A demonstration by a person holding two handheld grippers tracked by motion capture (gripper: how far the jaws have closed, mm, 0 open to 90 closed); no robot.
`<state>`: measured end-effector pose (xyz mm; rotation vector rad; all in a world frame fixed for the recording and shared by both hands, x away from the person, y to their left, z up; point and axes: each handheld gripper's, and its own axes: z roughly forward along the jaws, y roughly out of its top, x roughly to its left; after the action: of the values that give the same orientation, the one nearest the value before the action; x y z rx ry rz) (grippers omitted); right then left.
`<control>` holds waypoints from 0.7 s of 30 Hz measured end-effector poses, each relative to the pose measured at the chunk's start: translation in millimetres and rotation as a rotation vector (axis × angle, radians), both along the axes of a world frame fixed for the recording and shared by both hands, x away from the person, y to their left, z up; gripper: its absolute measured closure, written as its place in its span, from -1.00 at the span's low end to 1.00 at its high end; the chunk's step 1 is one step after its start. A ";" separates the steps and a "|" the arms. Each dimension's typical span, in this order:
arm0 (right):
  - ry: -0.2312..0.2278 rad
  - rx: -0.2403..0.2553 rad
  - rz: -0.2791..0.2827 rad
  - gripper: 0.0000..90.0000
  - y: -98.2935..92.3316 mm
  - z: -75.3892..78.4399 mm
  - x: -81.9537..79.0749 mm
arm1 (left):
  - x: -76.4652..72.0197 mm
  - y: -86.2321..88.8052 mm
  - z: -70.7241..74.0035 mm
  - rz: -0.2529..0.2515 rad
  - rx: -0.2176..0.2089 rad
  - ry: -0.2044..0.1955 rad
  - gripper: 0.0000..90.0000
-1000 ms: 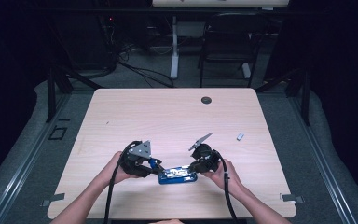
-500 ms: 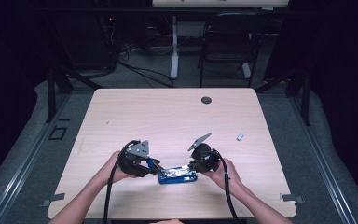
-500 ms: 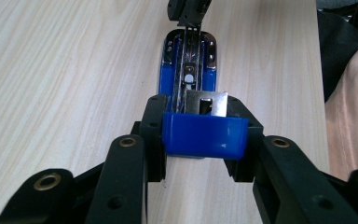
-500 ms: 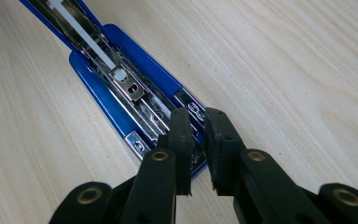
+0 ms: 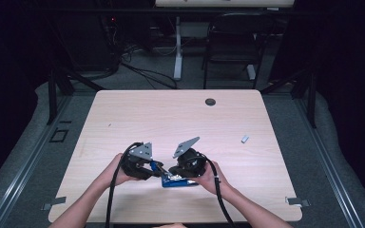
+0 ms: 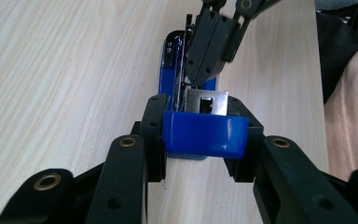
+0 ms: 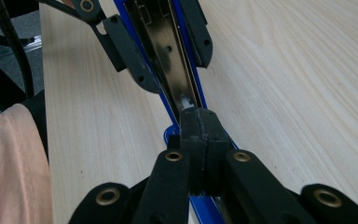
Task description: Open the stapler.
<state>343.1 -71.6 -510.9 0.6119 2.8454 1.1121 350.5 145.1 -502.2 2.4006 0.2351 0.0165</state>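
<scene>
The blue stapler (image 5: 178, 180) lies at the near edge of the desk (image 5: 180, 123), between the person's two hands. The left tongs (image 5: 156, 167) grip it across its blue rear end (image 6: 205, 135), one pad on each side wall, pinning it to the desk.

The right tongs (image 5: 172, 171) have just been closing and now stand clenched, pad against pad, right over the open metal staple channel (image 7: 170, 60). In the right gripper view a small pale piece (image 7: 185, 100) sits in the channel just ahead of the tips; whether the pads pinch it or anything else, I cannot tell, and nothing is plainly between them. Compared with a second ago, the right hand has shifted a little toward the left one along the stapler, so its tips are now closer to the middle of the channel.

As I read it, the work is on the stapler's magazine, with the left hand bracing and the right hand pushing or picking at what lies in the channel. The closed tips look set to act as a single probe.

A small grey scrap (image 5: 244, 138) lies well apart at the right, and a dark grommet (image 5: 210, 101) sits near the far edge.
</scene>
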 end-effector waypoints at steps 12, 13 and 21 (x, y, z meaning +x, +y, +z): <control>0.022 0.023 0.043 1.00 12.9 -13.0 7.1 | 1.3 0.6 -0.6 0.005 -0.007 0.007 0.45; 0.022 0.022 0.049 1.00 12.3 -13.1 7.9 | 1.3 0.4 -0.6 0.006 -0.007 0.006 0.45; 0.026 0.024 0.055 1.00 11.3 -14.2 8.9 | 2.6 0.0 -2.2 0.023 -0.032 0.028 0.41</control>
<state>352.0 -60.3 -525.1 0.5568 2.8922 1.1557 353.1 145.1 -504.3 2.3677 0.2743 -0.0107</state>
